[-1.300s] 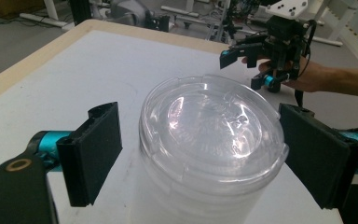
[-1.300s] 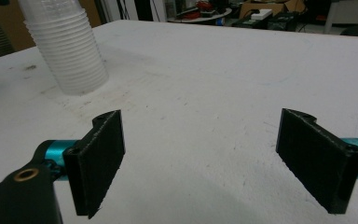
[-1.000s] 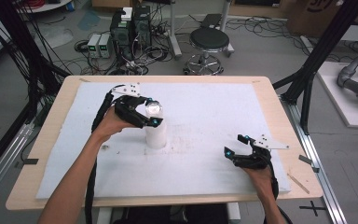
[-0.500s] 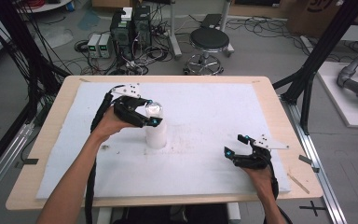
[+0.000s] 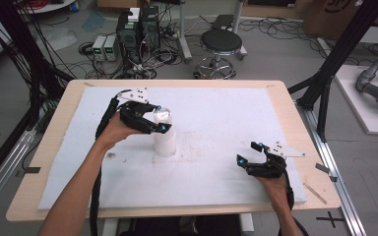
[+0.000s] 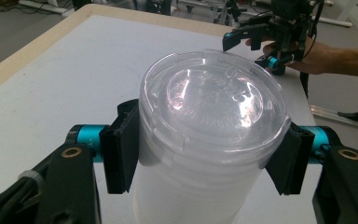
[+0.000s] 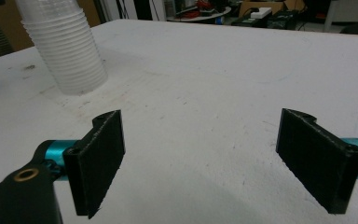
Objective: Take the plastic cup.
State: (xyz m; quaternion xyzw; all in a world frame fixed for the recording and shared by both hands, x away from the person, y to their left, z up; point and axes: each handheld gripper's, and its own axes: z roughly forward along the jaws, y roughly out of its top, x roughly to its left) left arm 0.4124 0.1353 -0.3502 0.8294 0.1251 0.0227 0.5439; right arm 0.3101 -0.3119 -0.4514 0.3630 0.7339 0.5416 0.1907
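**Clear plastic cup stack gripped at top by left gripper**

Translucent plastic cups, nested upside down in a stack, stand upright near the middle of the white mat, a bit left of centre. Left gripper has just been closing: both pads now press the sides of the topmost cup, w/ the clear ribbed base facing up betw. them. Looks like the grasp step of peeling one cup off the stack. Next move prob. calls for a straight lift; the rest may ride up, so the lower cups need holding. Right gripper rests on the mat well apart, toward the near right corner, jaws wide apart w/ nothing betw. them. Wooden table edge frames the mat.
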